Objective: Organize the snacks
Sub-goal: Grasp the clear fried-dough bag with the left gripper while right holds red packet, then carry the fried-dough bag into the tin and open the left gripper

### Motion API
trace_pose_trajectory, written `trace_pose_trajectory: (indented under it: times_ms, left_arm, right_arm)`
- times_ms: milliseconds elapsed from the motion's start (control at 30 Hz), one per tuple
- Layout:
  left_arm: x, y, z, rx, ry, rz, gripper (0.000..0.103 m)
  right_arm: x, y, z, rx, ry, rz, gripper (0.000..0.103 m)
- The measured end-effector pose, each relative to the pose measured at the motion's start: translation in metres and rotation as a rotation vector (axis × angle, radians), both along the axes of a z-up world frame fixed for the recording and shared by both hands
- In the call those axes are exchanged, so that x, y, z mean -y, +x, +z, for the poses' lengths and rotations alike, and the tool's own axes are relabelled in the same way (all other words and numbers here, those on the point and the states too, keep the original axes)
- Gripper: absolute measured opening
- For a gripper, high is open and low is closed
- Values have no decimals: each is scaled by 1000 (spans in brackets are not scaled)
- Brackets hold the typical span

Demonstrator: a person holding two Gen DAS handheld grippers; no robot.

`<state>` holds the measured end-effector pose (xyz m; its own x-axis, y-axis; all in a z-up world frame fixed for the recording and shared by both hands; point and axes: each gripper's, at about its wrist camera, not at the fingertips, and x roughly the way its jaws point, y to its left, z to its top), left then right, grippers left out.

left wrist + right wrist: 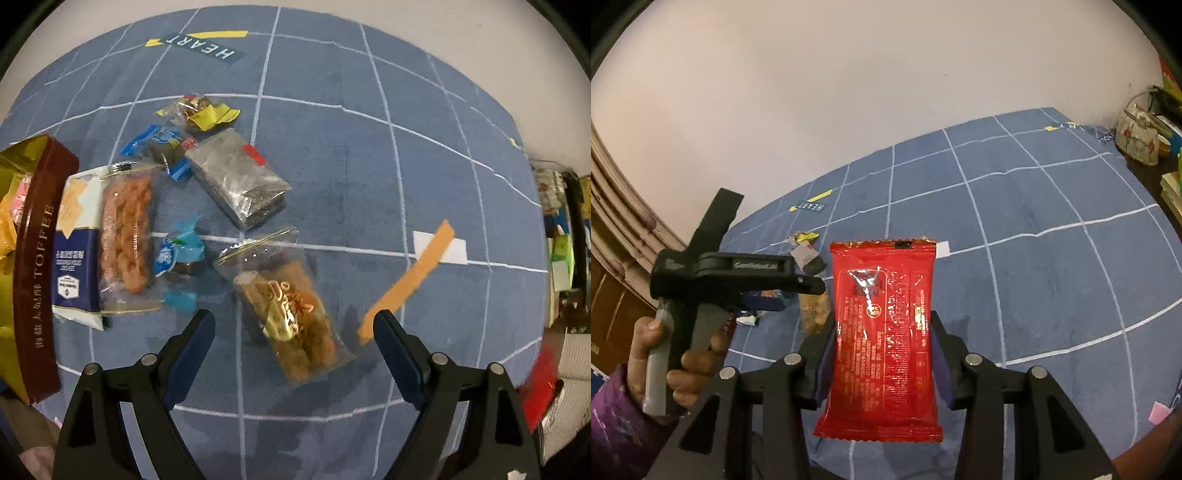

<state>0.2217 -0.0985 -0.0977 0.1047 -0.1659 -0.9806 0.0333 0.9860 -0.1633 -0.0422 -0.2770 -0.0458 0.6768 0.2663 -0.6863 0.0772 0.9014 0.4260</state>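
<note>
My left gripper (pixel 295 317) points down at the blue grid cloth (pixel 369 166), open, with its fingers either side of a clear packet of brown fried snack (pixel 291 314) and not touching it. Behind that packet lie a silver seaweed packet (pixel 240 177), a twisted fried snack packet (pixel 125 229), a white and blue packet (pixel 74 240), two blue-wrapped sweets (pixel 181 254) and a yellow-wrapped sweet (pixel 203 112). My right gripper (pixel 882 325) is shut on a red foil packet (pixel 884 332), held upright above the cloth.
A brown toffee box (pixel 37 258) with yellow packets stands at the cloth's left edge. An orange tape strip (pixel 410 284) and a white label (pixel 439 247) lie on the cloth. A person's hand (pixel 683 358) holds the left gripper. A floral bag (pixel 1137 136) and books (pixel 1172 188) sit far right.
</note>
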Motion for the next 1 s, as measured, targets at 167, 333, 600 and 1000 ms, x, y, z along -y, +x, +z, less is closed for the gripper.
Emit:
trace_pose_trajectory:
  times_ms: [167, 333, 600, 1000]
  left_arm:
    - [16, 1, -18, -40, 39, 17, 61]
    - [29, -9, -15, 34, 58, -8, 33]
    - [-2, -64, 29, 155, -16, -52, 33]
    - [-91, -123, 85, 279, -49, 14, 33]
  right_arm:
    - [11, -5, 3, 20, 21, -12, 45]
    - [19, -7, 1, 16, 39, -33, 45]
    - [17, -5, -5, 1, 4, -47, 45]
    - [-3, -1, -23, -44, -75, -23, 45]
